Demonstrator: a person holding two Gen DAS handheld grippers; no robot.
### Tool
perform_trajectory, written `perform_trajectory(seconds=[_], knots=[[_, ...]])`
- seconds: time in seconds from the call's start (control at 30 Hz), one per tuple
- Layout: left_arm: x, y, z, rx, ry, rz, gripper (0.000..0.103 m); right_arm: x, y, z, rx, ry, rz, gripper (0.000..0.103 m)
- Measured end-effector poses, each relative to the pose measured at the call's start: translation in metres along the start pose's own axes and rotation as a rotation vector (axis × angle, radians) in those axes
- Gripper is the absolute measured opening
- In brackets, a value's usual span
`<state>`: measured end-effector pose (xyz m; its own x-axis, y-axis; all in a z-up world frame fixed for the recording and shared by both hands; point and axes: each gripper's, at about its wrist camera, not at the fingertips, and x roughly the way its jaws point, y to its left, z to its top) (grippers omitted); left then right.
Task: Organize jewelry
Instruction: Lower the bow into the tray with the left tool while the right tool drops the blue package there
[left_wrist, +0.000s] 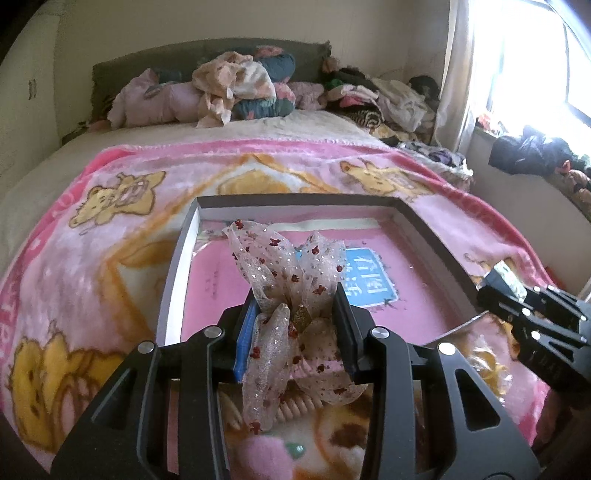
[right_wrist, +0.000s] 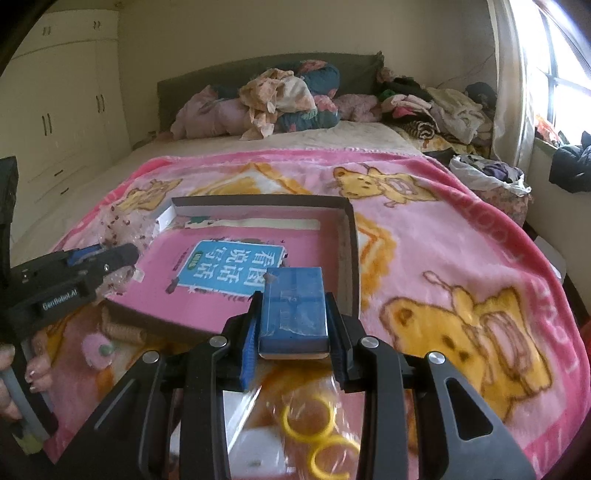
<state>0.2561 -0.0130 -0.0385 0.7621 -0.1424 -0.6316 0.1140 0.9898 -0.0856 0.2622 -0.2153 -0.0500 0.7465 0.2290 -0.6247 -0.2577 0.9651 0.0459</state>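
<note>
Left wrist view:
- Left gripper (left_wrist: 295, 325): jaws clamped on a sheer bow hair accessory (left_wrist: 291, 295), dotted with small red flowers and glitter.
- Bow's place: between the pads, ribbon loops fanning out ahead of and below the fingertips, over the near edge of the box.
- Open box (left_wrist: 173, 273): just ahead of the gripper, dark rim, white inner wall, lying on the pink bear blanket (left_wrist: 92, 258).
- Inside the box: pink book (left_wrist: 369, 273) with a blue label, flat on the bottom.
- Beige comb clip (left_wrist: 295, 406): below the jaws, on the blanket, partly hidden by the bow.
- Right gripper (left_wrist: 502, 280): off to the right of the box, shut on something only partly seen here.

Right wrist view:
- Right gripper (right_wrist: 295, 314): jaws pinching a blue rectangular case (right_wrist: 295, 306), its flat top facing up.
- Case's place: between the pads, reaching ahead past the fingertips, over the box's near right corner.
- Yellow rings in a clear bag (right_wrist: 314, 432): below the gripper, on the blanket.
- Left gripper: off to the left, by the box's left side, bow visible at its tip.
- Hand (right_wrist: 22, 376): far left, gripping the left gripper's handle.
</note>
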Motion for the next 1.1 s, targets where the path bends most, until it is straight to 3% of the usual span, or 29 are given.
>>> perform_trajectory(seconds=[0.43, 0.8, 1.1], knots=[[0.043, 0.006, -0.005, 0.020, 0.103, 0.056, 0.031, 0.065, 0.000, 0.008, 0.001, 0.122, 0.022, 0.031], [0.053, 0.004, -0.007, 0.023, 0.125, 0.050, 0.032, 0.074, -0.001, 0.007, 0.009, 0.126, 0.027, 0.032], [0.046, 0.009, -0.006, -0.007, 0.099, 0.045, 0.038, 0.041, 0.002, 0.006, -0.023, 0.021, 0.022, 0.059]])
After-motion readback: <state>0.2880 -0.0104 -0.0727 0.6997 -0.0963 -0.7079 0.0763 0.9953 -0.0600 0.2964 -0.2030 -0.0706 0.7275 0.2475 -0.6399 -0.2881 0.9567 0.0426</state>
